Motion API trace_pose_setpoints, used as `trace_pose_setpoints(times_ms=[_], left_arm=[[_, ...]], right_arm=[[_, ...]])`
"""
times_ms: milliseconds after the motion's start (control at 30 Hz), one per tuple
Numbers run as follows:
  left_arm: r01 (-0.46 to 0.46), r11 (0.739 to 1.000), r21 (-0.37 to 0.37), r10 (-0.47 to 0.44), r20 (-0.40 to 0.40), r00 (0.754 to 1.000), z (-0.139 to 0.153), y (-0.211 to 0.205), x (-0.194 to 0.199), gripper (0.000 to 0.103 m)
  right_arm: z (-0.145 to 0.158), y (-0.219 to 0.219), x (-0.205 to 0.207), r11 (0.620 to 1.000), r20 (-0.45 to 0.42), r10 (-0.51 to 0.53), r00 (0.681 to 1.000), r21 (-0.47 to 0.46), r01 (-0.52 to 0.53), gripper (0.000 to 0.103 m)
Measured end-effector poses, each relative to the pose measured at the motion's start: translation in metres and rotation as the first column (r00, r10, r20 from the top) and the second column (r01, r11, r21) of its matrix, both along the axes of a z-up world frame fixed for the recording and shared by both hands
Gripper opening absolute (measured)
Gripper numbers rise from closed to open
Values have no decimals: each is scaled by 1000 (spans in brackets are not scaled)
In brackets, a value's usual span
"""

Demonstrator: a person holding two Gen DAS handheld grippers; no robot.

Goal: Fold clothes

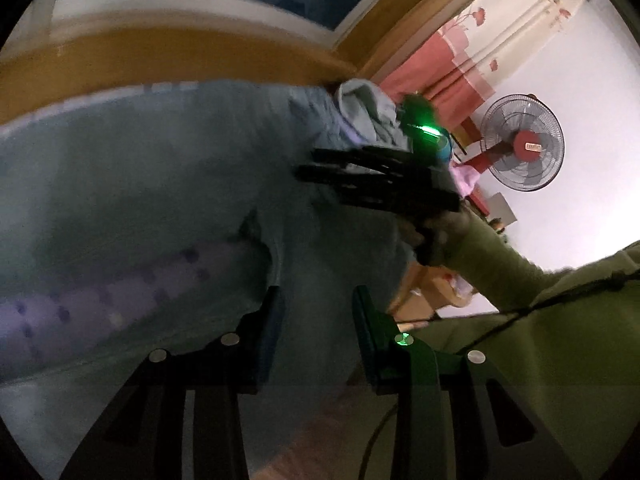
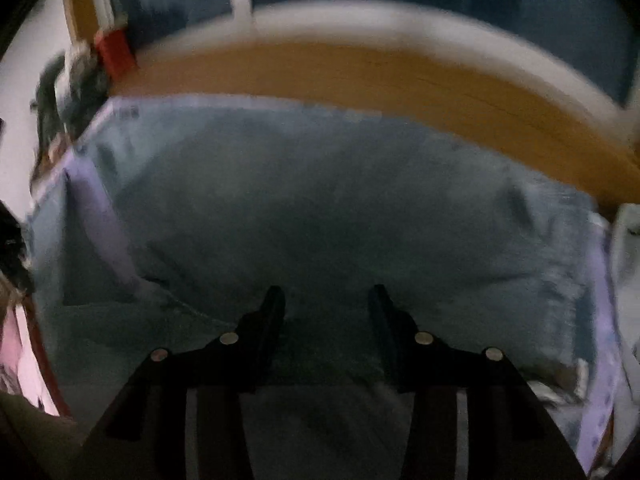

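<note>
A large grey-blue garment (image 1: 160,184) lies spread over the bed, with a fold edge near its middle. It also shows in the right wrist view (image 2: 340,208), lying flat. My left gripper (image 1: 316,300) is open just above the cloth, holding nothing. My right gripper (image 2: 326,300) is open over the garment's near part, and it also shows from the side in the left wrist view (image 1: 308,164), held by a hand in a green sleeve. Both views are blurred.
A lilac patterned sheet (image 1: 80,300) covers the bed under the garment. A wooden headboard (image 2: 360,76) runs along the far side. A crumpled pale cloth (image 1: 368,108) lies at the bed's far end. A standing fan (image 1: 522,142) and red curtains (image 1: 440,72) stand beyond.
</note>
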State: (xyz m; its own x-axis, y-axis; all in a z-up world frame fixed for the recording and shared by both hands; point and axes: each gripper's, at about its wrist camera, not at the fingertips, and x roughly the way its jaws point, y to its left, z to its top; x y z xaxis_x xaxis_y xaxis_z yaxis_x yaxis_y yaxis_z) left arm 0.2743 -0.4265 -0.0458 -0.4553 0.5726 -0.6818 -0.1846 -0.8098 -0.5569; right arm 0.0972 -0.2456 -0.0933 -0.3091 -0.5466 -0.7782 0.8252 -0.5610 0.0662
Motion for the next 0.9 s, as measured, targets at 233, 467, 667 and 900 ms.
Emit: trace_pose_setpoints(times_ms=[233, 467, 667, 900], left_arm=[[80, 995, 52, -74, -111, 991, 5, 41, -75, 35], [206, 977, 50, -204, -32, 978, -23, 111, -165, 35], [231, 973, -27, -231, 24, 973, -37, 154, -216, 35], [221, 972, -82, -217, 56, 975, -52, 174, -237, 35]], right_arm=[[17, 113, -29, 971, 25, -234, 972, -54, 235, 45], [-13, 154, -52, 964, 65, -265, 962, -14, 267, 45], [-30, 155, -56, 981, 66, -192, 979, -17, 194, 45], [-23, 163, -31, 990, 29, -117, 993, -81, 119, 14]])
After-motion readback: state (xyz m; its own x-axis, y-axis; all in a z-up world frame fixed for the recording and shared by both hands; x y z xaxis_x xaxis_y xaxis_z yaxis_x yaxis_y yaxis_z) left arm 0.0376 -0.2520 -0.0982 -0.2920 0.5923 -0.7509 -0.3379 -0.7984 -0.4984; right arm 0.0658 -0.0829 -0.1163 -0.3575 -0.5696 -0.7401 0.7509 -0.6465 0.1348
